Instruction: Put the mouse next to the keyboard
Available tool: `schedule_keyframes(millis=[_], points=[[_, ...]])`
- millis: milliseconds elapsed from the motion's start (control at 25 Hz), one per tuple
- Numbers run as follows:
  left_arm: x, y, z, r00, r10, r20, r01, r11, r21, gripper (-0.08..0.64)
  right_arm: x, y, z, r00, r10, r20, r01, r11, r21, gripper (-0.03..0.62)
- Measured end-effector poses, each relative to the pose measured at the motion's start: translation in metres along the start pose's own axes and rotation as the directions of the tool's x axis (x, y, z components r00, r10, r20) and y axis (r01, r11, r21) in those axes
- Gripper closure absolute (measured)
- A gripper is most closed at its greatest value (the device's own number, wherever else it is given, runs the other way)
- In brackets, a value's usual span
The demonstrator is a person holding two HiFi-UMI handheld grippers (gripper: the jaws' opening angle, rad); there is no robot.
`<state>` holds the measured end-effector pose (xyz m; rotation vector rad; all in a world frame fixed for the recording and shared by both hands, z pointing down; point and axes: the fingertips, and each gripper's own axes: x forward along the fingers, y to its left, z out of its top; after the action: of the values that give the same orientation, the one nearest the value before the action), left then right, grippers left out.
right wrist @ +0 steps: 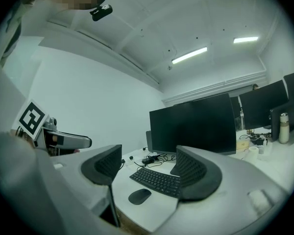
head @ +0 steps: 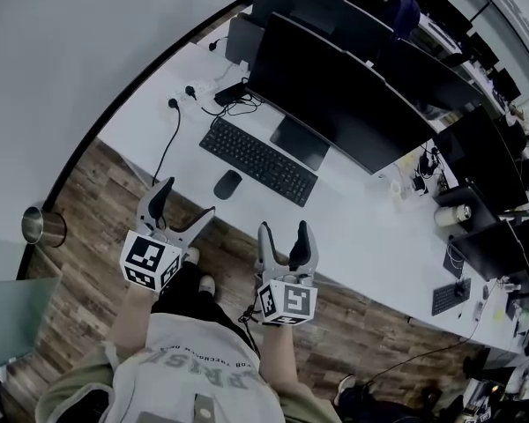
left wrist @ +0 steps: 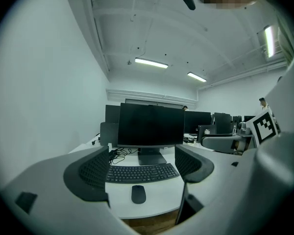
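Observation:
A black mouse [head: 227,184] lies on the white desk [head: 353,227], just in front of the black keyboard [head: 257,159] and near the desk's front edge. Both show between the jaws in the left gripper view as the mouse [left wrist: 138,194] and keyboard [left wrist: 141,172], and in the right gripper view as the mouse [right wrist: 139,196] and keyboard [right wrist: 156,180]. My left gripper [head: 181,206] and right gripper [head: 284,238] hang open over the floor, short of the desk edge, holding nothing.
A large dark monitor [head: 335,95] stands behind the keyboard, with cables and a power strip [head: 198,93] to its left. More monitors and desks fill the right. A metal bin [head: 42,226] stands on the wooden floor at left.

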<state>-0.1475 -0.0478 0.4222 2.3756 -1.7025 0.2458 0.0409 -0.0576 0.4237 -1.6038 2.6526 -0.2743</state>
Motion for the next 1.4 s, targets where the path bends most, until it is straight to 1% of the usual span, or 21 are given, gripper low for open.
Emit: schedule_keyframes(millis=[120, 400, 480, 640, 840, 1000, 1160, 1280, 1400], points=[[0.009, 0.006, -0.004, 1.0, -0.006, -0.01, 0.006, 1.0, 0.001, 0.156, 0.012, -0.003, -0.008, 1.0, -0.009, -0.013, 0.009, 1.0, 0.009, 0.253], [0.032, 0.026, -0.011, 0.998, -0.054, -0.038, 0.054, 0.999, -0.001, 0.156, 0.045, -0.002, -0.028, 0.997, -0.042, -0.064, 0.043, 0.999, 0.022, 0.253], [0.038, 0.035, -0.014, 0.996, -0.071, -0.046, 0.071, 0.998, -0.003, 0.156, 0.057, 0.0, -0.038, 0.995, -0.053, -0.086, 0.056, 0.998, 0.028, 0.253], [0.052, 0.052, -0.019, 0.992, -0.104, -0.07, 0.105, 0.994, 0.006, 0.156, 0.08, 0.005, -0.057, 0.989, -0.074, -0.129, 0.083, 0.994, 0.068, 0.253], [0.069, 0.072, -0.023, 0.986, -0.137, -0.097, 0.139, 0.99, 0.012, 0.156, 0.11, 0.014, -0.088, 0.974, -0.088, -0.21, 0.109, 0.99, 0.09, 0.253], [0.084, 0.08, -0.03, 0.979, -0.169, -0.116, 0.171, 0.985, 0.001, 0.156, 0.133, 0.019, -0.125, 0.947, -0.106, -0.303, 0.145, 0.983, 0.111, 0.253], [0.097, 0.087, -0.036, 0.971, -0.199, -0.136, 0.199, 0.98, -0.01, 0.156, 0.154, 0.022, -0.162, 0.91, -0.12, -0.398, 0.178, 0.977, 0.114, 0.253], [0.105, 0.094, -0.041, 0.966, -0.214, -0.148, 0.213, 0.977, -0.02, 0.156, 0.168, 0.026, -0.19, 0.872, -0.129, -0.472, 0.199, 0.975, 0.1, 0.253], [0.112, 0.104, -0.042, 0.963, -0.221, -0.157, 0.219, 0.975, -0.026, 0.156, 0.177, 0.028, -0.217, 0.827, -0.143, -0.544, 0.225, 0.97, 0.087, 0.253]])
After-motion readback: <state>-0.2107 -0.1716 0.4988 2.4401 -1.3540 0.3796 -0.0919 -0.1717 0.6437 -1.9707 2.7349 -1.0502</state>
